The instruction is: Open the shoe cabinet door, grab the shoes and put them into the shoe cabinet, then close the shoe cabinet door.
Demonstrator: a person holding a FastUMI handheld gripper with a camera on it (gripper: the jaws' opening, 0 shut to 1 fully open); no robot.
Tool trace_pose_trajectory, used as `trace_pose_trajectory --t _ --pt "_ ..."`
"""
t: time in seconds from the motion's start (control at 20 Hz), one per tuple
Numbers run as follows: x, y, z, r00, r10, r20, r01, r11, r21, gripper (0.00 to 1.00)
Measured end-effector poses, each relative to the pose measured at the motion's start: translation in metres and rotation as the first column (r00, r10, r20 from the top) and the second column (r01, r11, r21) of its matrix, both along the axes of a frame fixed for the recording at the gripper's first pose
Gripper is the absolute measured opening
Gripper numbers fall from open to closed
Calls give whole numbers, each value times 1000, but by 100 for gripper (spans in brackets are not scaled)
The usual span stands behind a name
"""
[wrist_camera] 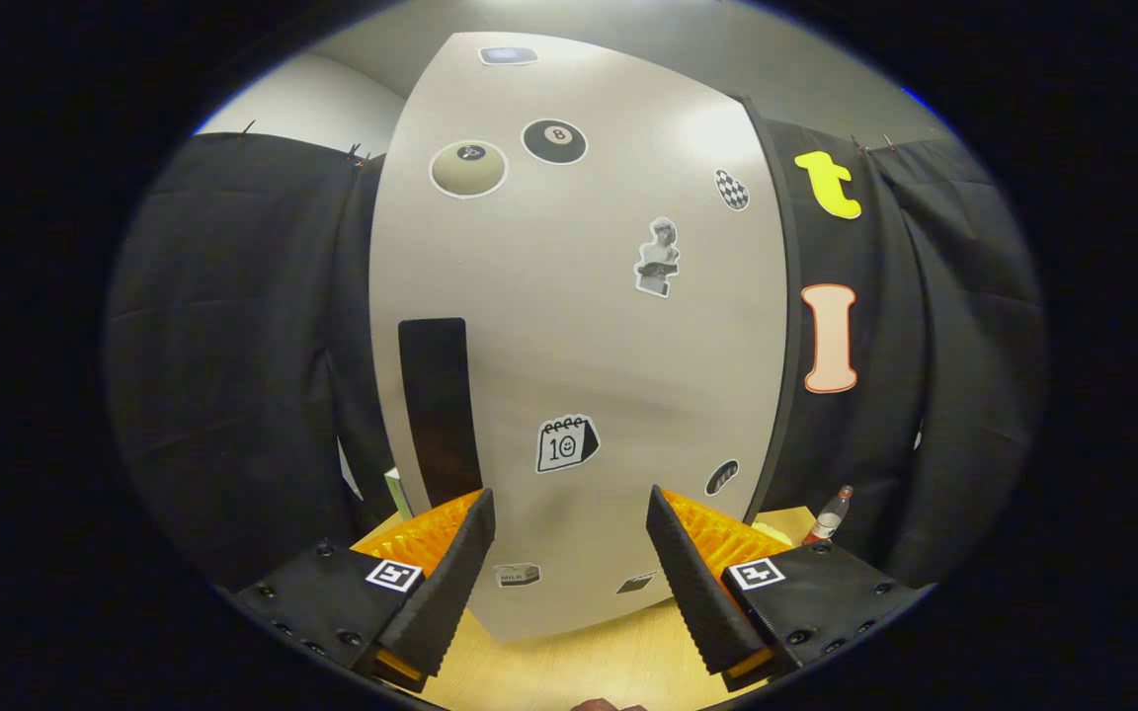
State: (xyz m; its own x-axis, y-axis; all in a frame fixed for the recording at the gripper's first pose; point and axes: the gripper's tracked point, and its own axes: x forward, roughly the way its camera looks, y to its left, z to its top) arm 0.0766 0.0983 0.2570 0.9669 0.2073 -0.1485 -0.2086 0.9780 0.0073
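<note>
The shoe cabinet door [579, 326] stands right in front of me, a pale grey panel covered with stickers. A black vertical handle [439, 410] sits on its left side, just above my left finger. My gripper [569, 553] is open, its two black fingers [450, 583] with orange backing spread wide just in front of the door's lower part, with nothing between them. I cannot tell whether the door is fully shut.
The cabinet stands on a light wooden table [579, 662]. A small bottle with a red cap [831, 515] stands to the right of the cabinet. A pale green object [397, 492] peeks out at the cabinet's left. Black cloth walls surround the booth.
</note>
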Motion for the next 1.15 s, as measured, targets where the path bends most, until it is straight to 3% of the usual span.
trace_pose_trajectory --t 0.5,1.15 --pt "-42 -10 21 996 -8 94 7 1000 7 97" --pt "-77 -32 18 992 -60 106 57 998 31 97"
